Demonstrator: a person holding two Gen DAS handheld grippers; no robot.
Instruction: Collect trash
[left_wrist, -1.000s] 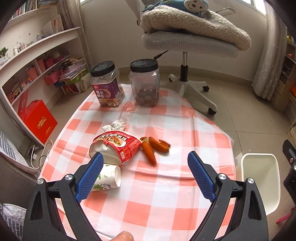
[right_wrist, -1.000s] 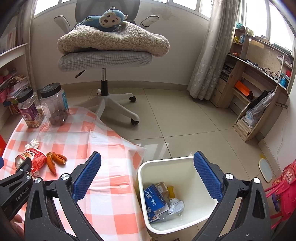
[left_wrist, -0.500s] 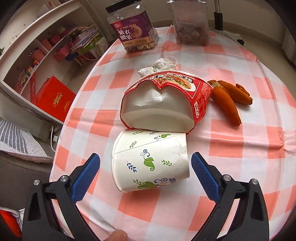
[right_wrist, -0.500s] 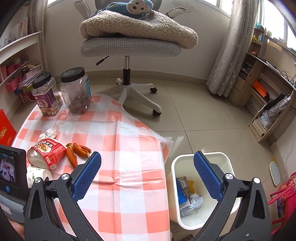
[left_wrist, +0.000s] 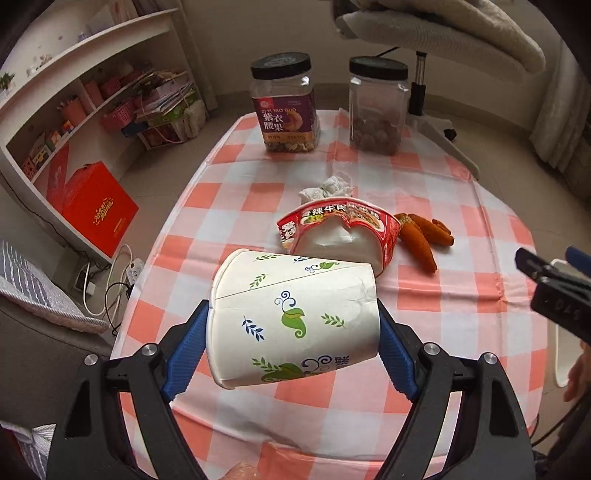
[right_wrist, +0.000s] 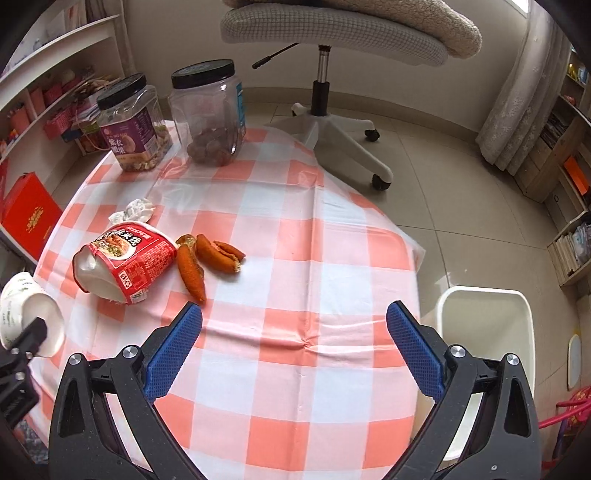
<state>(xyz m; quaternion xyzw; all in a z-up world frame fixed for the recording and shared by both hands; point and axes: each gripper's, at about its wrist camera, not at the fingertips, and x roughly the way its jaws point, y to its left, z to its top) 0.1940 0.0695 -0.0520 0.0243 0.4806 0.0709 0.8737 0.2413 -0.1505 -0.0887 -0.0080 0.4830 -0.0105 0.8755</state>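
Two lidded jars (left_wrist: 378, 107) hold snacks; paper cup (left_wrist: 291, 321) lies sideways.

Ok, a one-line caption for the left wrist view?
Left hand-held gripper closing around a tipped paper cup on the checked tablecloth, crushed noodle bowl just behind.

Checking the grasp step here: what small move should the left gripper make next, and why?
Probably finish closing: the left gripper is closing with its blue pads at both sides of the tipped paper cup; then it can lift.
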